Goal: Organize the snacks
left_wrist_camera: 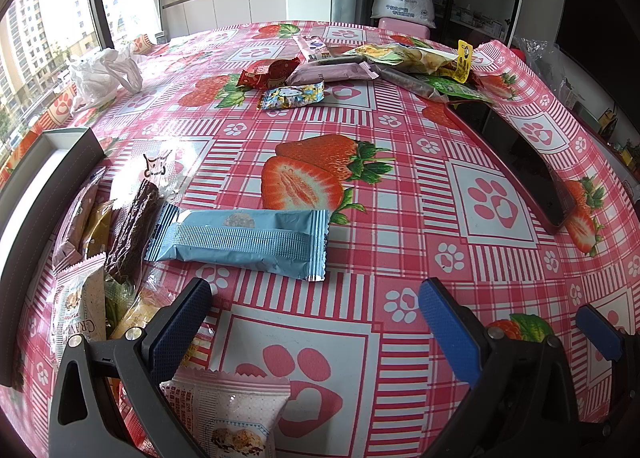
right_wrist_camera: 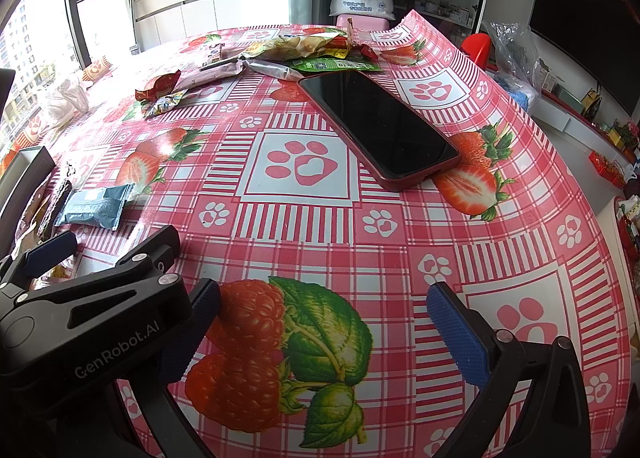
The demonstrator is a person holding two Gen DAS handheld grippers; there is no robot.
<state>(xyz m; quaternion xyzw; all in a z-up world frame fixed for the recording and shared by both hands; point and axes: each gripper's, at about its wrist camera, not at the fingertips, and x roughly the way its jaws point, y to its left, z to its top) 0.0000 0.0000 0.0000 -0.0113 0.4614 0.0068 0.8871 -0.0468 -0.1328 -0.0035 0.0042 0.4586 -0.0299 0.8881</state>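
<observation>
Pink snack packet (left_wrist_camera: 236, 410) beneath left claw (left_wrist_camera: 316, 322); both claws spread wide, empty; right claw (right_wrist_camera: 324, 322) above tablecloth (right_wrist_camera: 320, 217).

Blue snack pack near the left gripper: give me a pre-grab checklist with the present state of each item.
1. Left gripper open and empty: ok.
2. Blue snack pack lying flat, nothing on top: ok.
3. Dark brown bar clear of the pack: not ok, it touches or overlaps the pack's left end.
4. Right gripper open, out of the way: ok.
5. Phone far from the pack: ok.
6. Room in the grey box: cannot tell.
</observation>
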